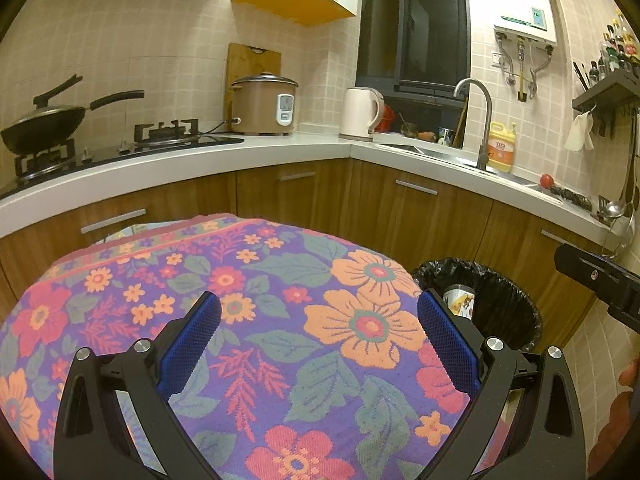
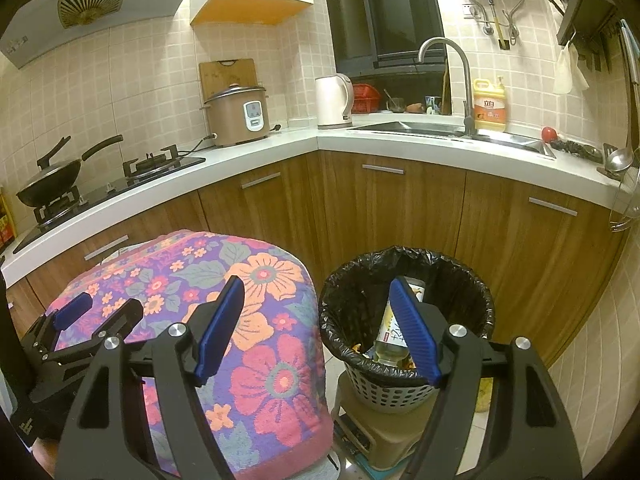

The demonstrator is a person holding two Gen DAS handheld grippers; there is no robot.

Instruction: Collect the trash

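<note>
Hovered right gripper (image 2: 316,320) wide open, empty, above bottle (image 2: 394,334) lying in bin (image 2: 404,390). Held left gripper (image 1: 320,336) open, empty, over cloth (image 1: 280,304). Bin just beside cloth.

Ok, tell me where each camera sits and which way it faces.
Left wrist: on the left gripper, looking over the floral cloth toward the kitchen counter; own open fingers show, right gripper at the right edge.
Right wrist: on the right gripper, facing the lined trash basket; own open fingers show, left gripper at lower left.
Shared: cloth, basket, rice cooker, kettle, faucet.
</note>
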